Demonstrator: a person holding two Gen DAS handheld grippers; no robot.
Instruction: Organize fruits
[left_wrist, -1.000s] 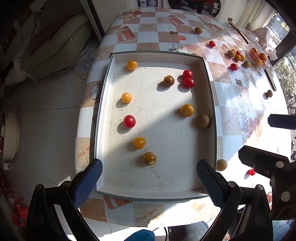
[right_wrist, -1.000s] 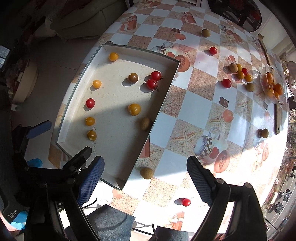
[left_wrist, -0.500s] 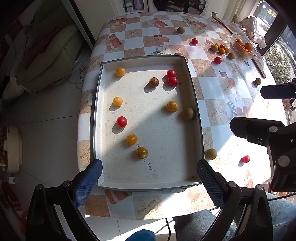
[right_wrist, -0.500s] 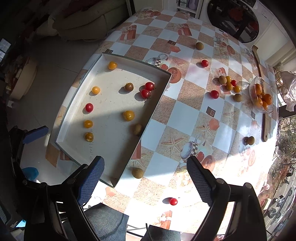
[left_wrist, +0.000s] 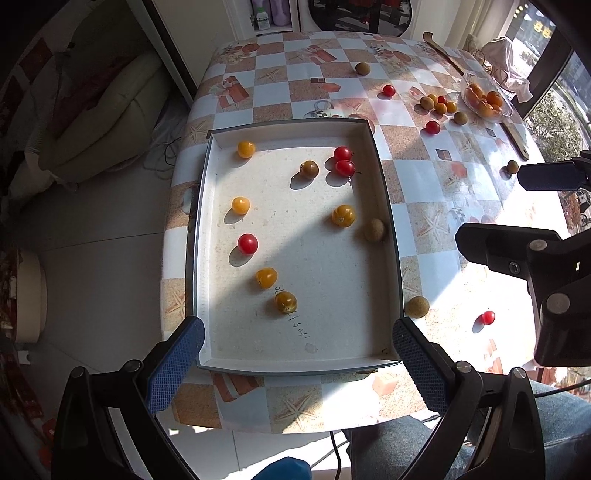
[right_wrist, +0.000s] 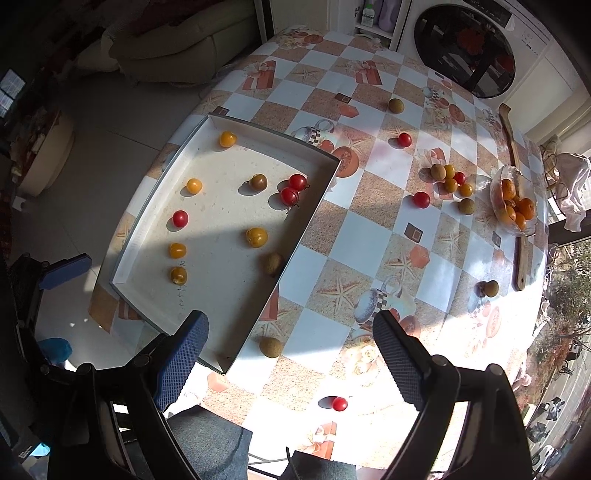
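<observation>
A white tray (left_wrist: 207, 229) (right_wrist: 147, 221) on the checkered table holds several red, yellow and brown small fruits, such as a red tomato (left_wrist: 247, 243) and a yellow one (left_wrist: 343, 216). More fruits lie loose on the table: a brown one (left_wrist: 417, 306) (right_wrist: 270, 347) by the tray's near corner, a red one (left_wrist: 488, 316) (right_wrist: 339, 403) near the front edge, and a cluster (right_wrist: 448, 181) further back. My left gripper (left_wrist: 295, 362) is open and empty above the tray's near edge. My right gripper (right_wrist: 291, 362) is open and empty above the table's front.
A glass bowl of oranges (right_wrist: 515, 206) and a wooden stick (right_wrist: 517, 206) lie at the table's far right. A sofa (left_wrist: 92, 122) stands left of the table, a washing machine (right_wrist: 472, 44) behind it. My knee (right_wrist: 207, 443) is under the front edge.
Both grippers have pulled up and back from the table, so the tray and fruits look smaller and more of the table shows. Nothing on the table has moved.
</observation>
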